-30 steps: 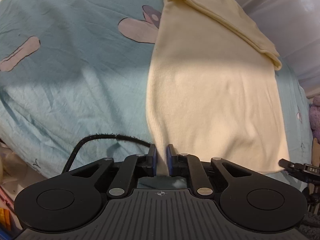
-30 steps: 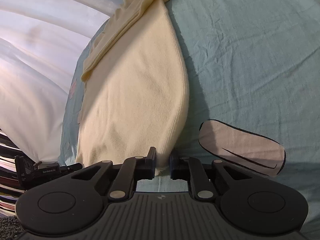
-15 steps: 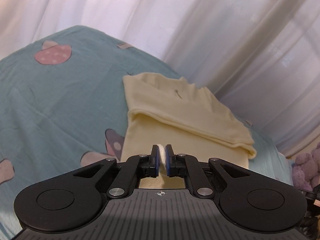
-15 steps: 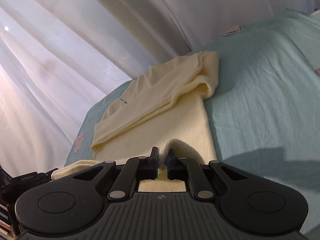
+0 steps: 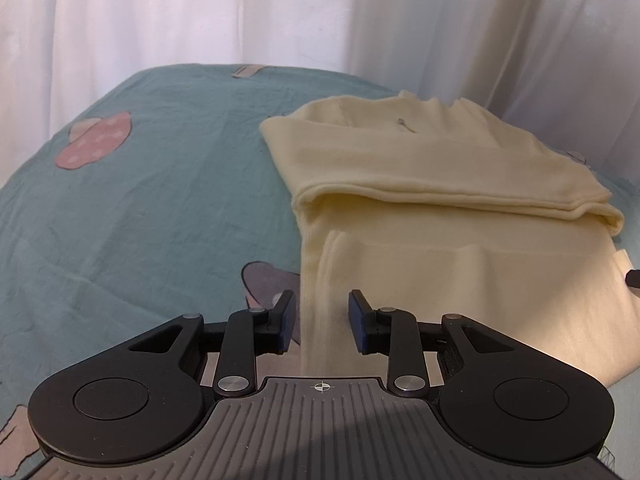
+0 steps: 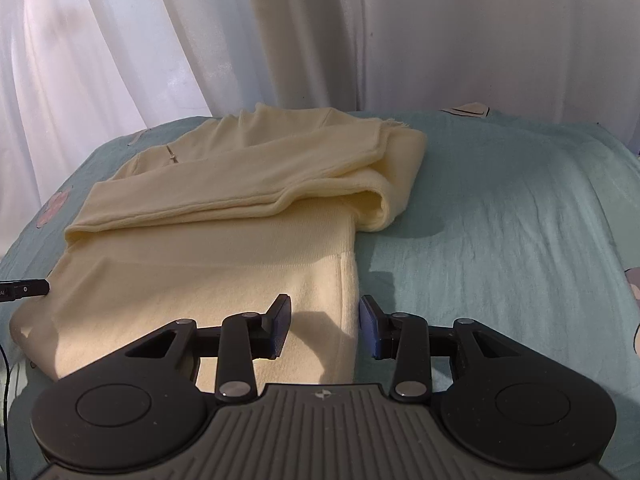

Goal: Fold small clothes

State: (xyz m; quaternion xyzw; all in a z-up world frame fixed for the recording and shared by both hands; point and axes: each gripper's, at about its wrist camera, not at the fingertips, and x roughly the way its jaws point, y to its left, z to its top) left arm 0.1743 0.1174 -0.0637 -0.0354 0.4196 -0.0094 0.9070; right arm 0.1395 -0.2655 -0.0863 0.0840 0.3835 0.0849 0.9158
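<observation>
White curtains (image 5: 200, 12) behind, teal patterned bedsheet (image 5: 160, 200) underneath, pink mushroom print (image 5: 96, 140) far left. Cream garment (image 5: 440, 184) lying flat on the sheet, right of centre in the left view: far part doubled over in a thick band, near hem laid forward just short of that band. Judged from the lie: one lengthwise fold set down, probably another fold and some smoothing left. Left gripper (image 5: 322, 316) low and level over the garment's left edge, fingers spread, gripping nothing. Right gripper (image 6: 324, 322) likewise low and level, straddling the right edge, fingers apart, empty.
</observation>
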